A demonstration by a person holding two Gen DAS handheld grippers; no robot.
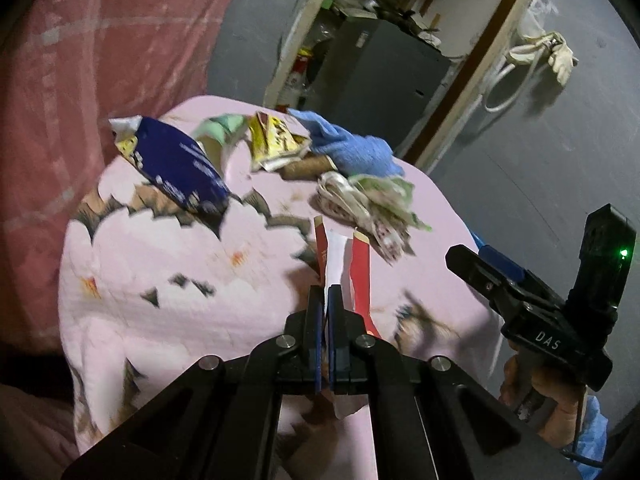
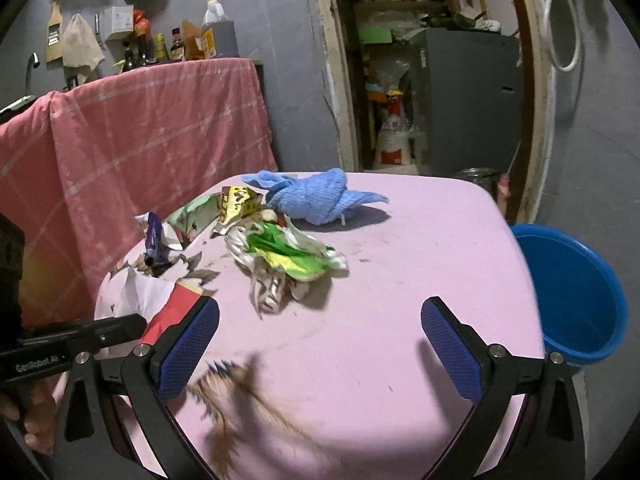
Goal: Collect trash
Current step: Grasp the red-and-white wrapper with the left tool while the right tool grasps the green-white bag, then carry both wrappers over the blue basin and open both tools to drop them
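- Desk (image 2: 400, 272) was covered in matt pink quilted cloth, printed, slightly stained.
- Left tongs (image 1: 327, 300): matt black plastic arms, silver metal rivets, blue rubbery pads, clamped on a red-and-white card packet (image 1: 344, 264), thin paper with a slight sheen.
- Right tongs (image 2: 320, 344): same black plastic, textured blue pads (image 2: 452, 348).
- Blue rag (image 2: 316, 196): fluffy terry cloth.
- Dark blue wrapper (image 1: 180, 164): glossy foil-like film.
- Green wrapper (image 2: 292, 256): crinkled shiny plastic.
- Bucket (image 2: 580, 292): smooth blue plastic.
- Pink checked drape (image 2: 140, 140): matt woven cloth.

My right gripper (image 2: 320, 344) hangs wide open over the pink tablecloth (image 2: 420, 240); crumpled wrappers (image 2: 288, 256) lie ahead, blue bucket (image 2: 576, 292) far right.
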